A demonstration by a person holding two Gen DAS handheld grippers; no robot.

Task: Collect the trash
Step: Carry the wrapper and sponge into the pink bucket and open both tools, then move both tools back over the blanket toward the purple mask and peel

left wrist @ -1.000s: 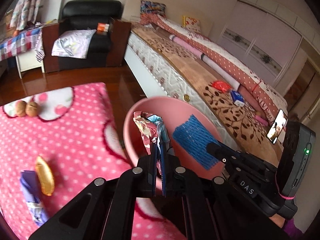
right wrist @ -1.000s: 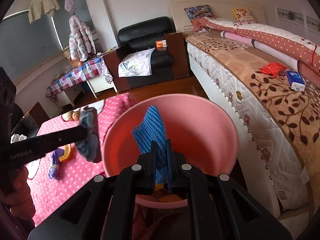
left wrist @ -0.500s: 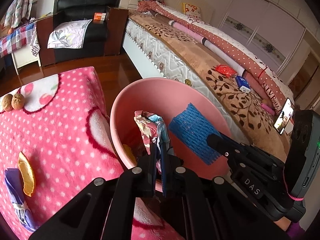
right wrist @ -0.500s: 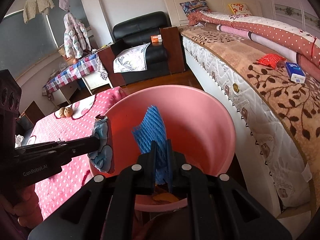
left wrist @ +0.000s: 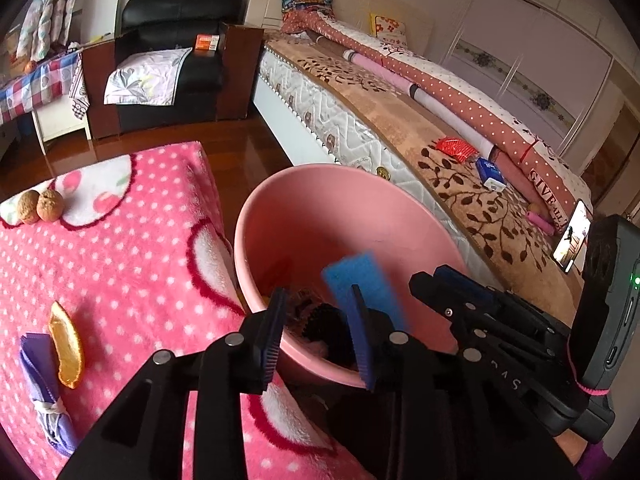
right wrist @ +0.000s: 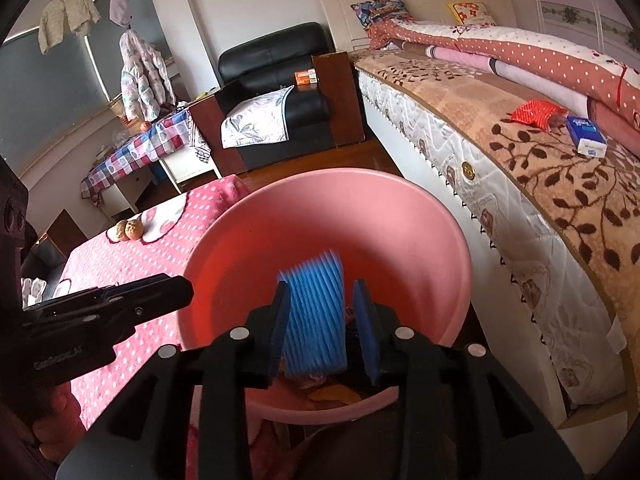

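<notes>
The pink basin (left wrist: 320,208) stands against the edge of the pink dotted blanket (left wrist: 120,264). My left gripper (left wrist: 318,328) hangs over its near rim, jaws opening with nothing between them; trash lies dim in the bottom of the basin. My right gripper (right wrist: 322,320) is over the basin (right wrist: 320,188) too, jaws opening. The blue foam net (right wrist: 316,312) sits blurred between its pads, not pinched. An orange peel (left wrist: 66,344), a purple wrapper (left wrist: 40,392) and two walnuts (left wrist: 40,206) lie on the blanket. Each gripper shows in the other's view: right gripper (left wrist: 428,280), left gripper (right wrist: 176,296).
A bed (left wrist: 460,152) runs along the right, with a red packet (left wrist: 456,148), a blue tissue pack (left wrist: 490,174) and a phone (left wrist: 572,236) on it. A black armchair (left wrist: 176,60) stands at the back beyond bare wooden floor (left wrist: 240,140).
Both grippers went from shut to open. The crumpled wrapper is gone from the left jaws. The blue net has come loose in the right jaws and blurs downward.
</notes>
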